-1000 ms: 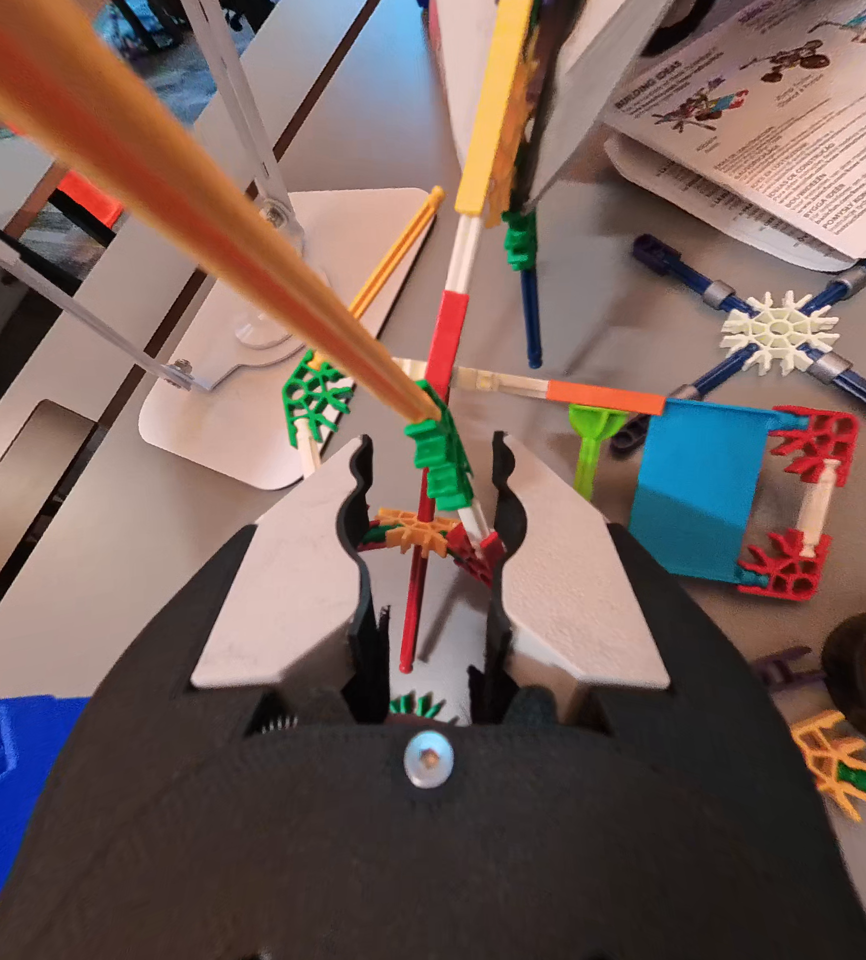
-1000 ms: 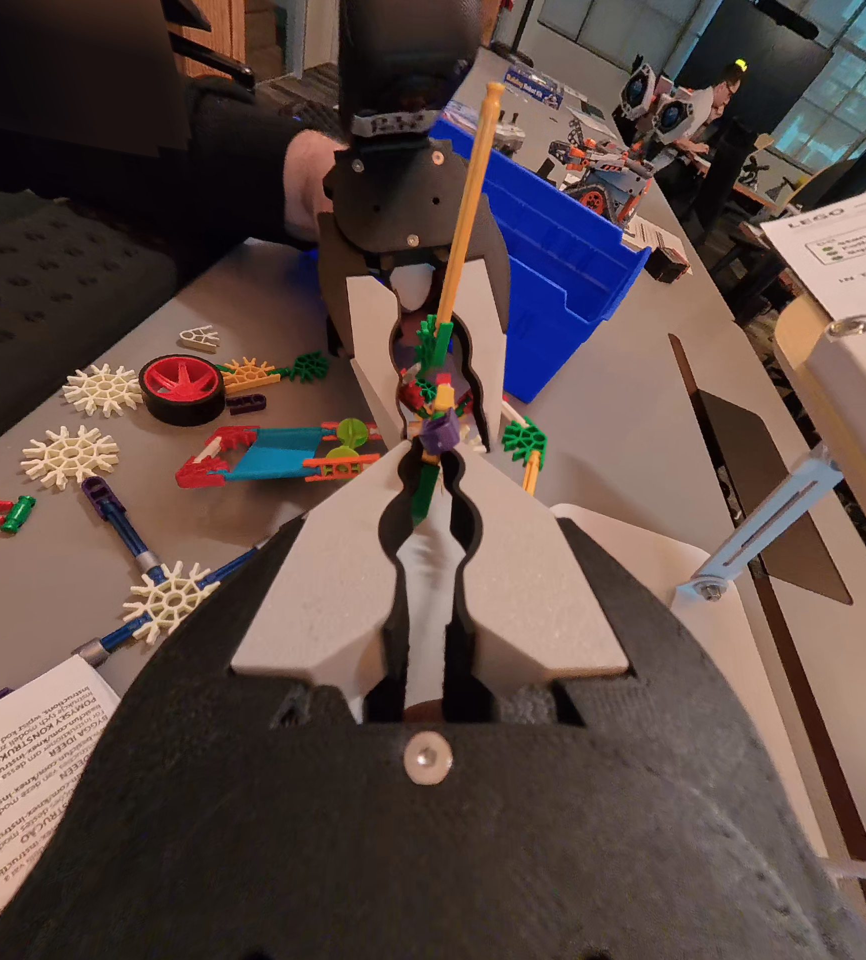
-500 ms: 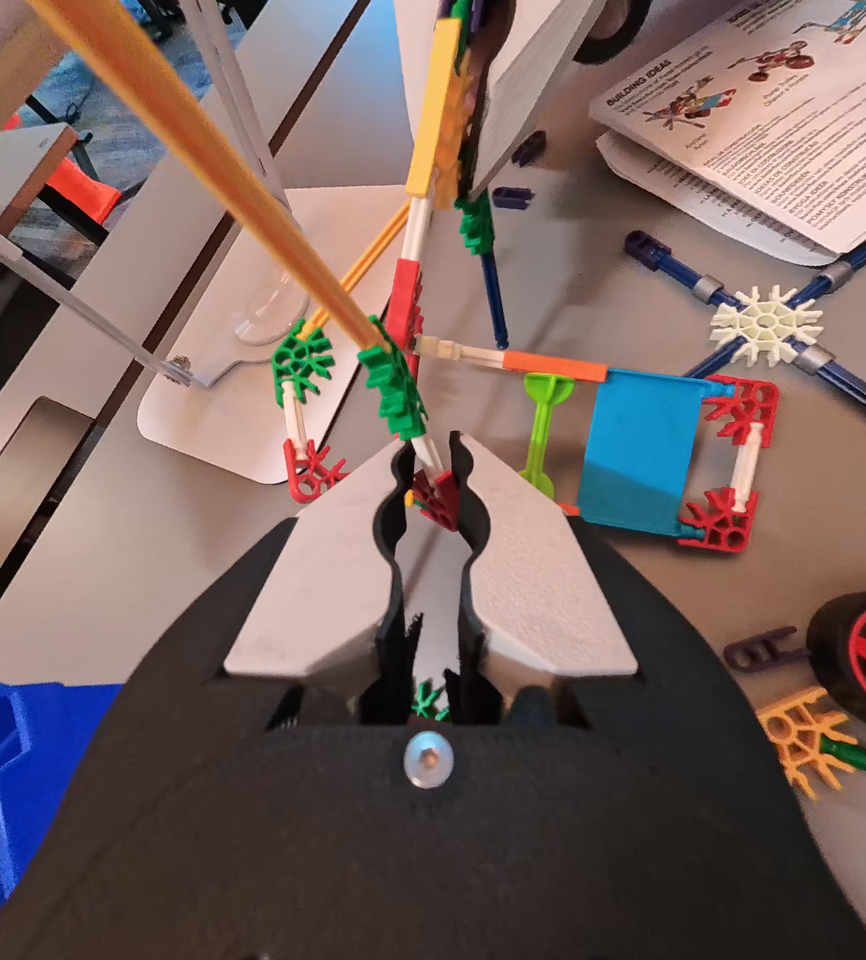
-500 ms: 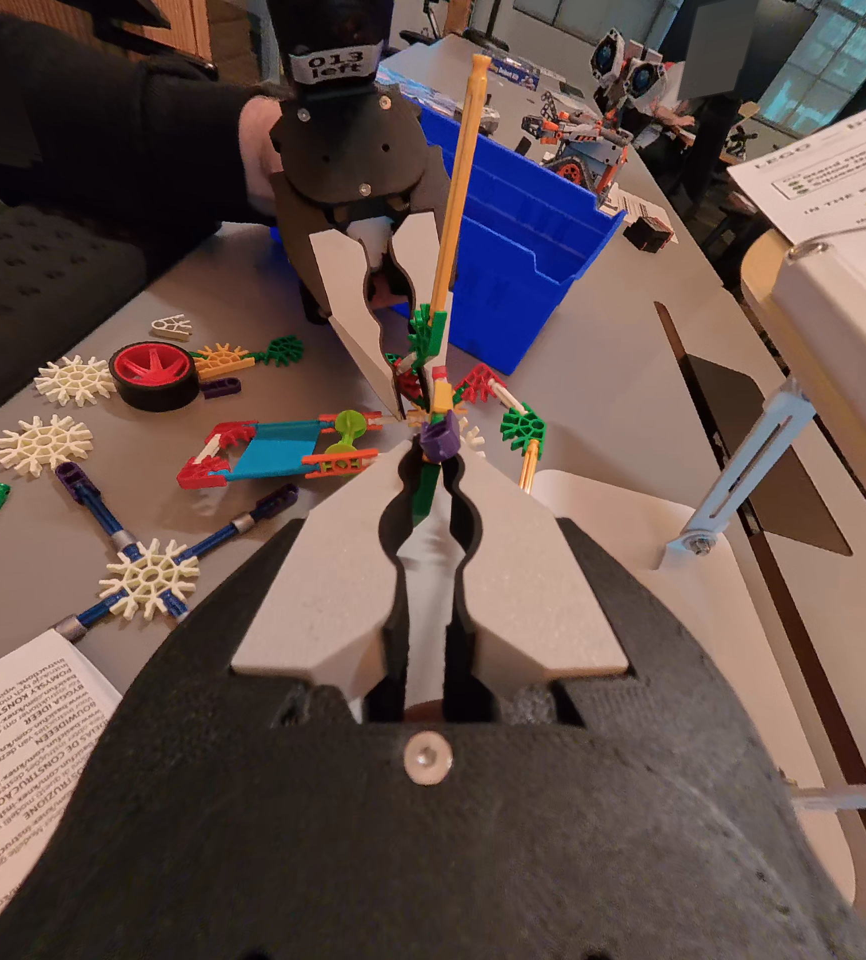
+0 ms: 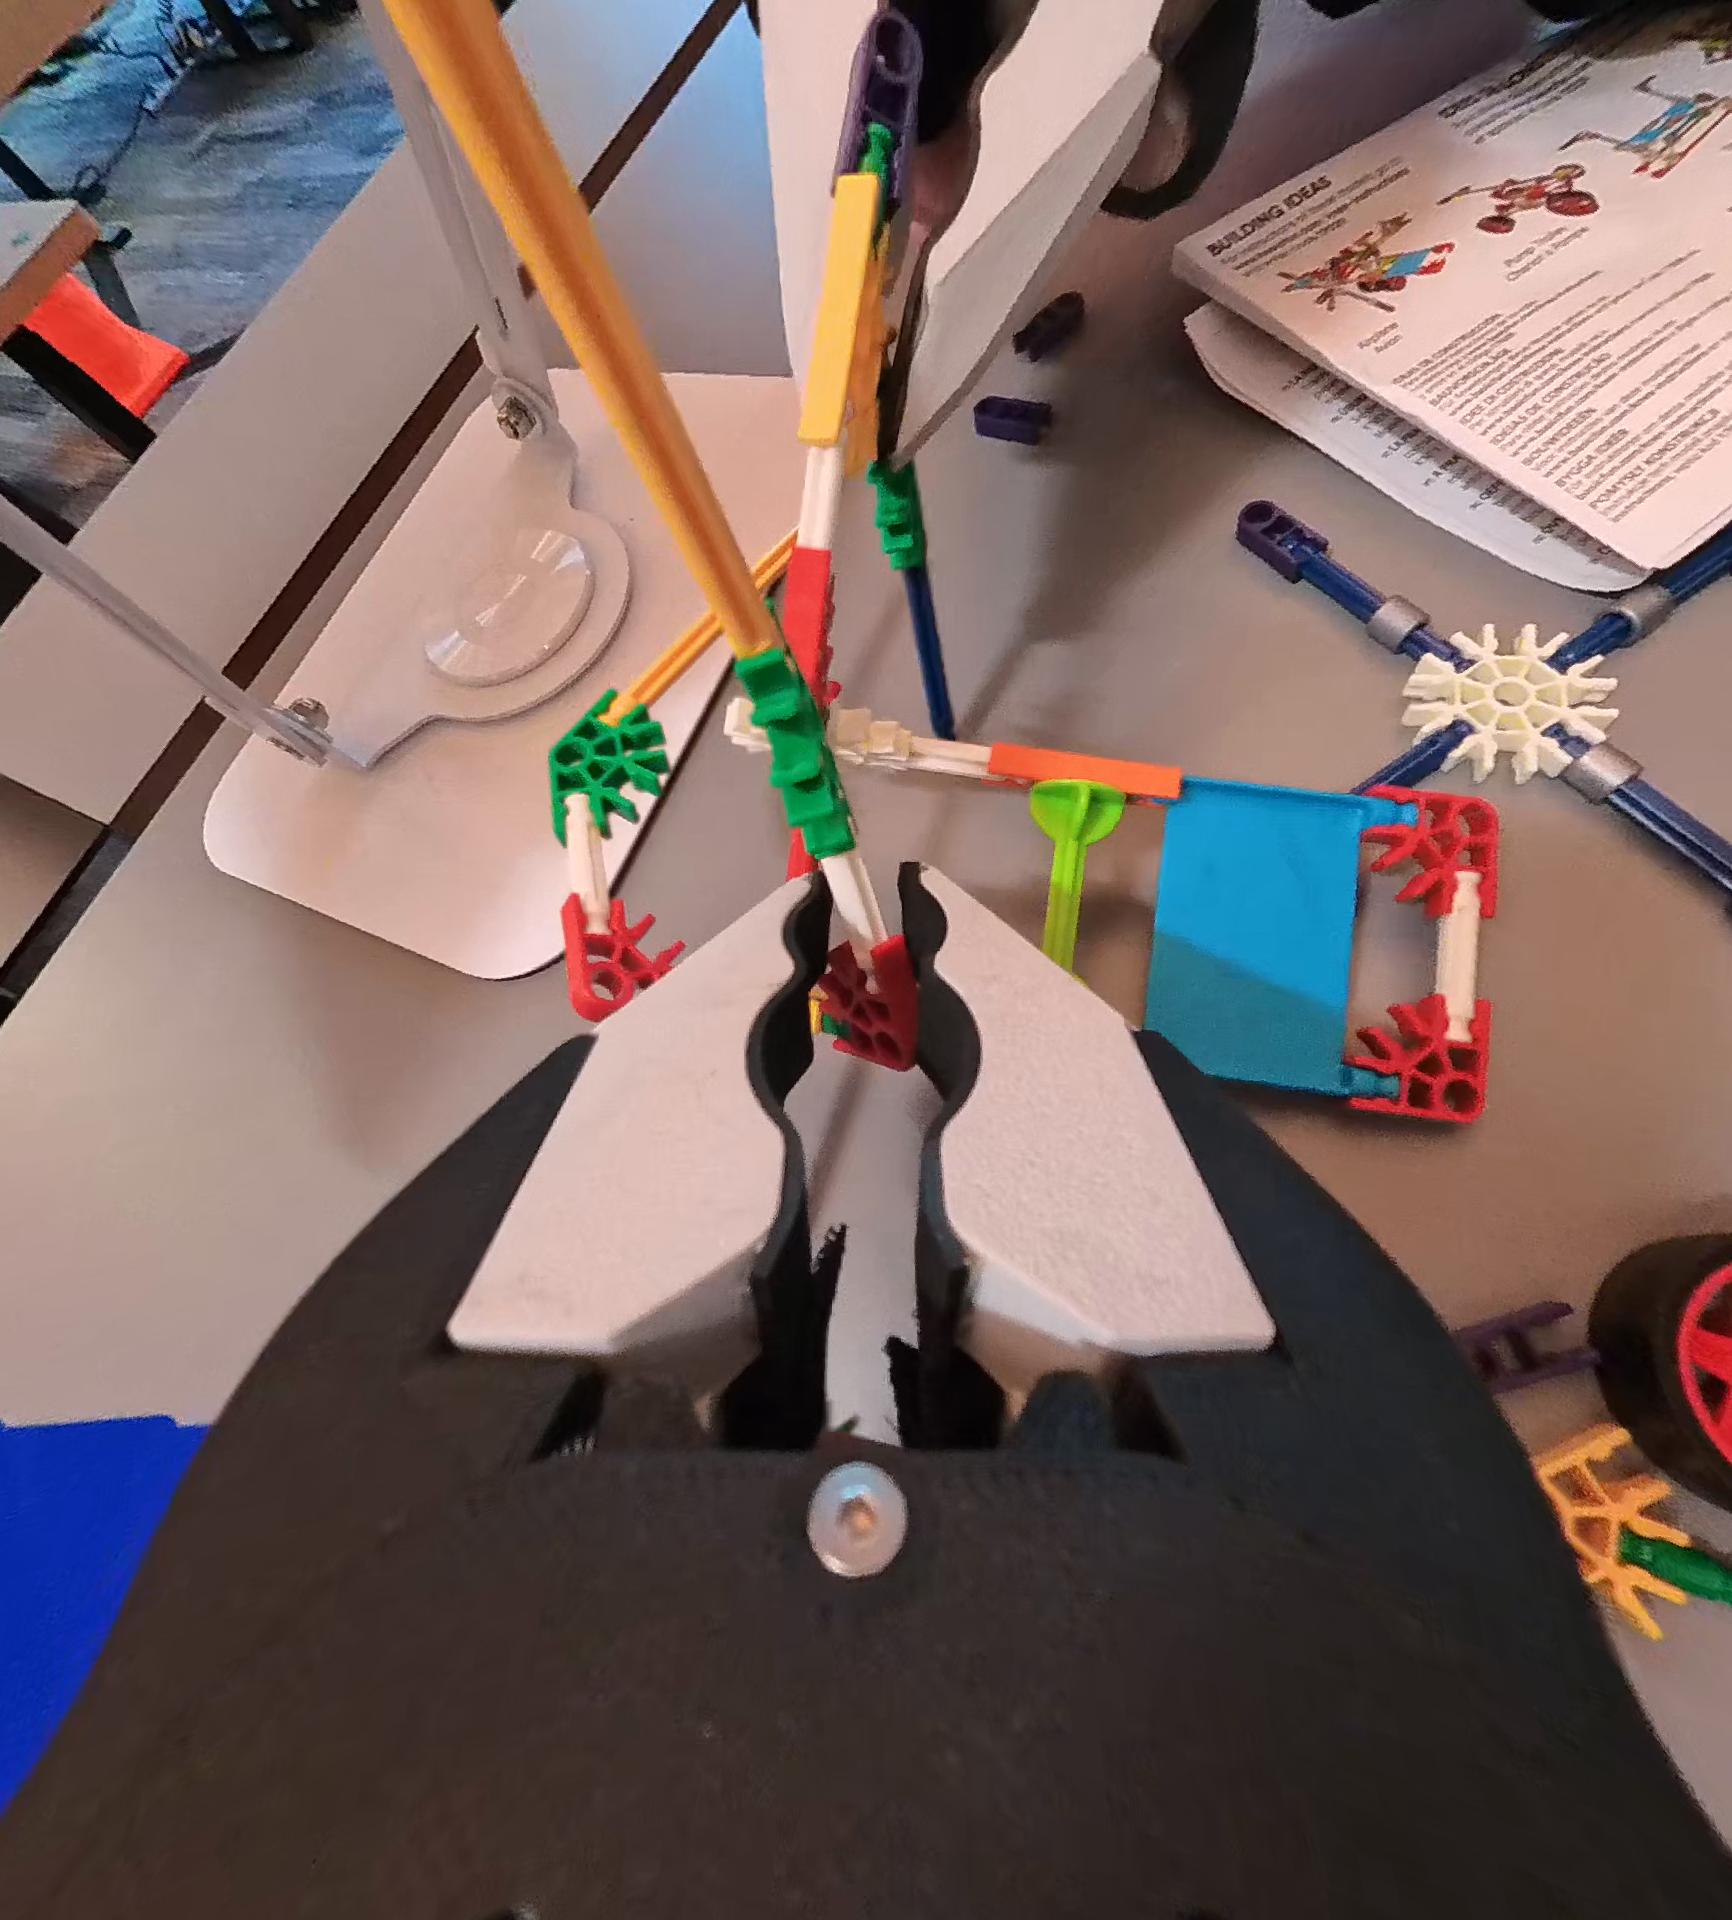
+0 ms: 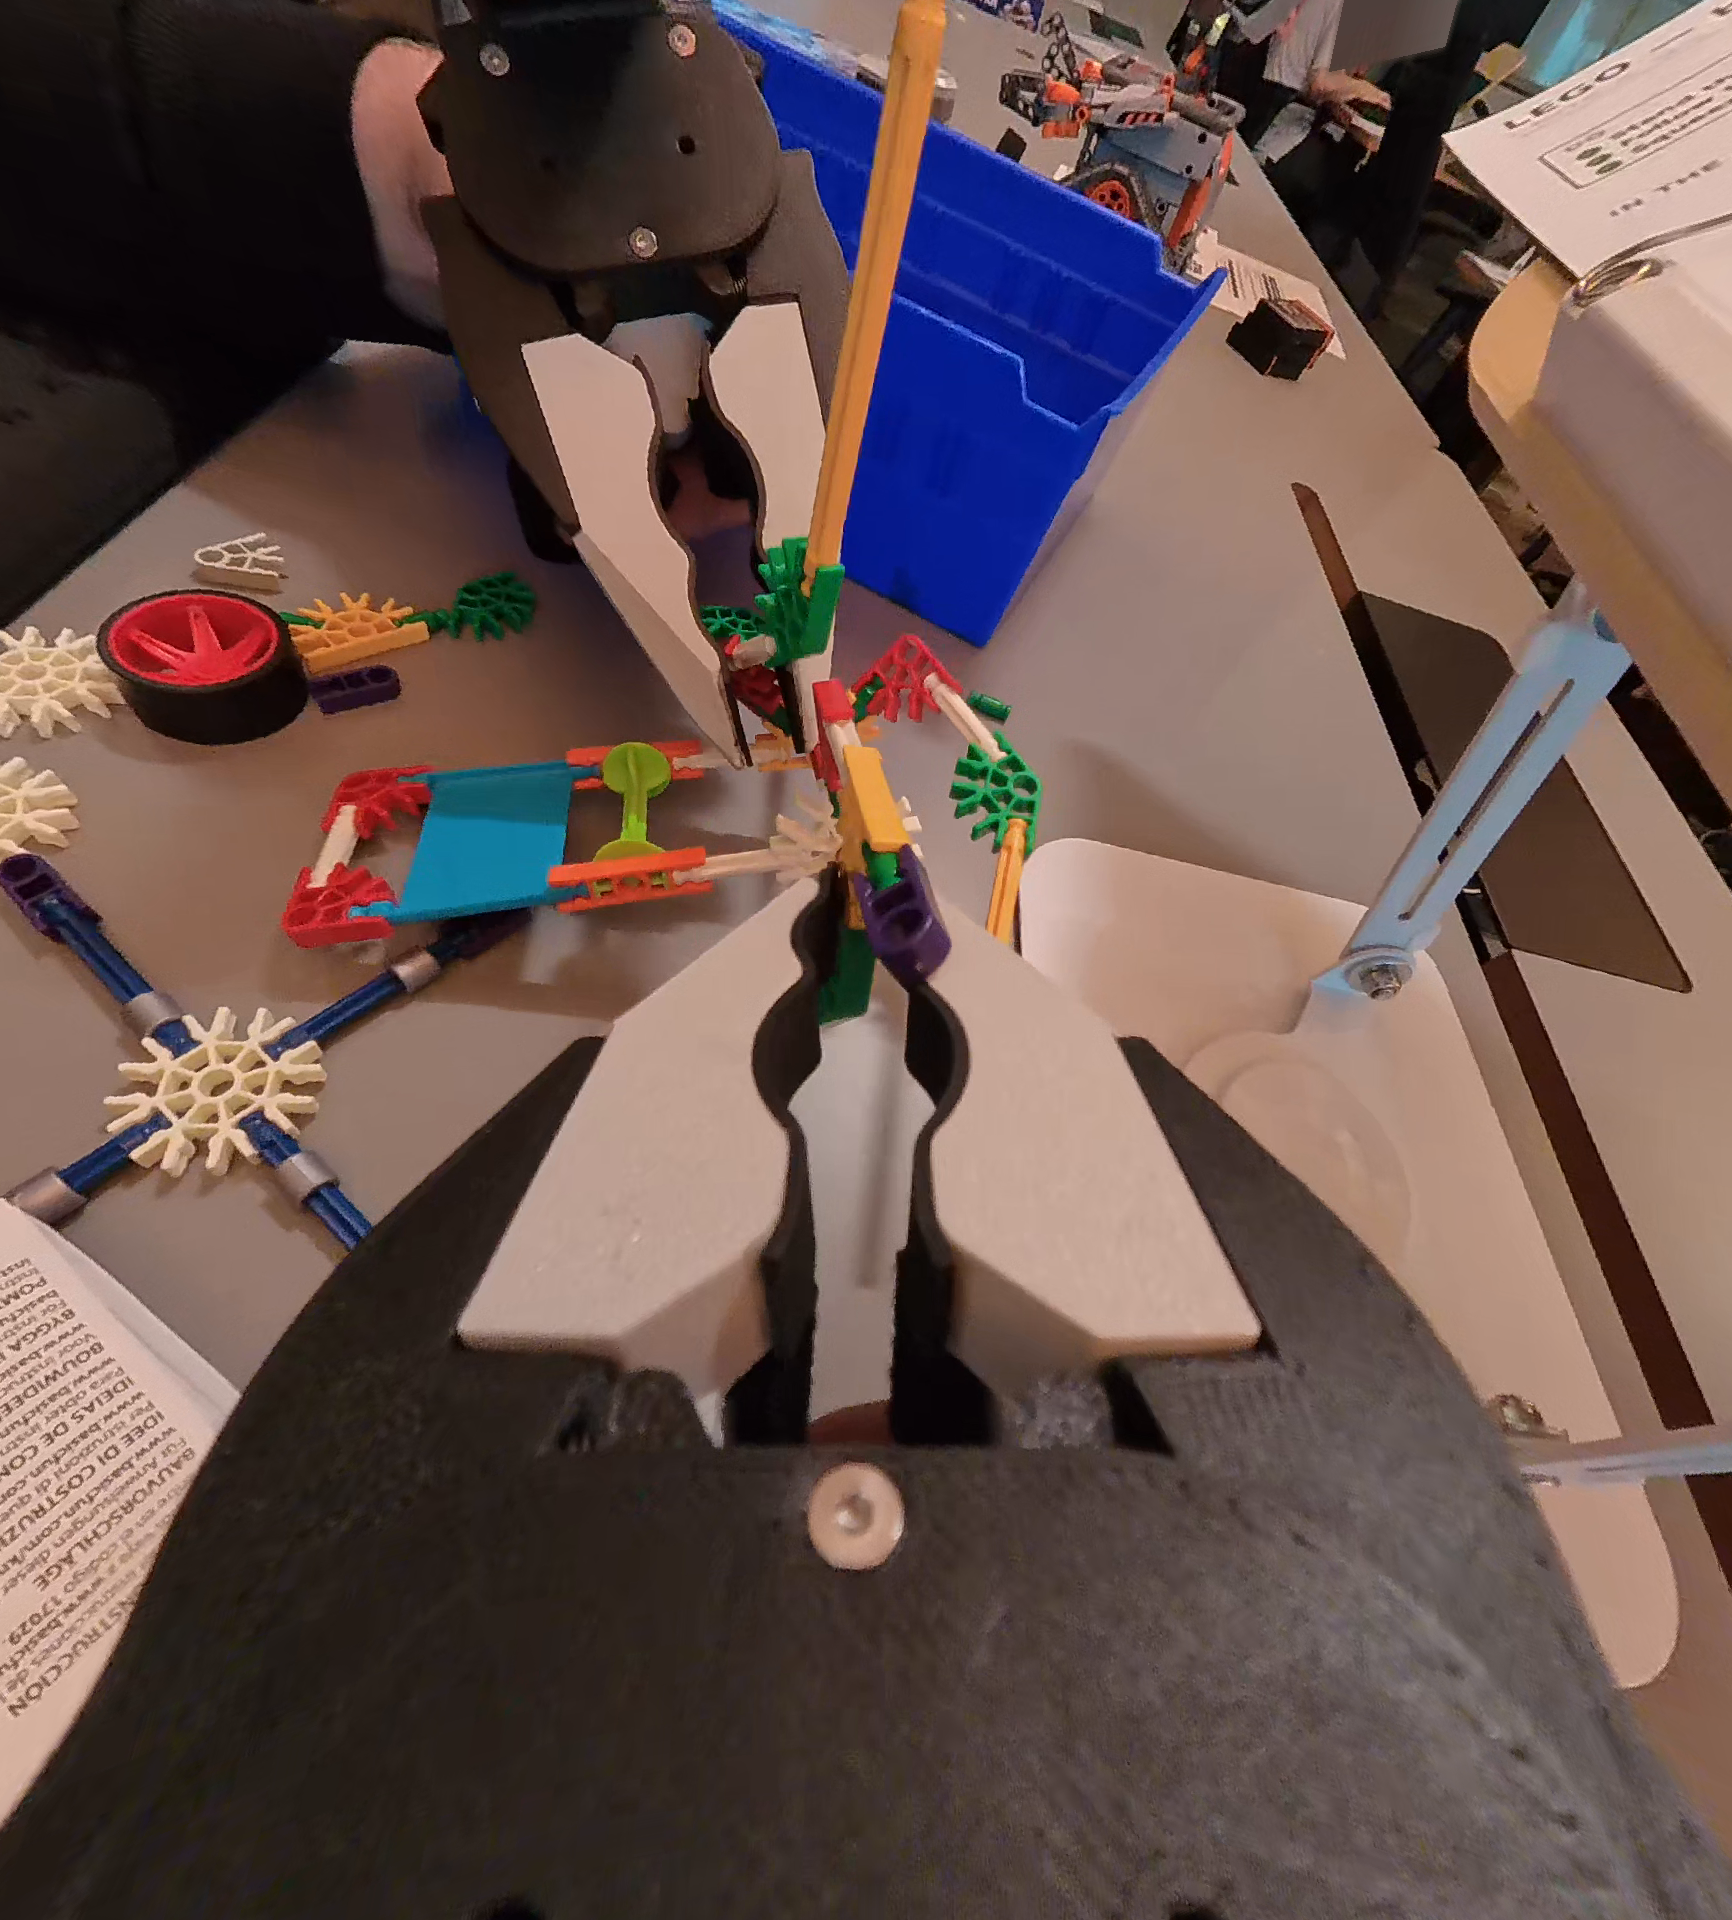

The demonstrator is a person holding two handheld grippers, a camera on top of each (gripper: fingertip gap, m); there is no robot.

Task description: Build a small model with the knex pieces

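A partly built toy frame of rods and connectors stands between the two grippers, with loose pieces lying on the tabletop [image 5: 166, 1195] to either side. The left hand-held gripper [image 5: 862, 935] is nearly closed, pinching a red connector [image 5: 872, 1003] at the frame's near end. Opposite it, the right hand-held gripper [image 6: 867, 925] is clenched on a purple connector [image 6: 903, 920] and green piece [image 6: 846, 977]. A long yellow rod [image 6: 872, 291] rises from the frame.
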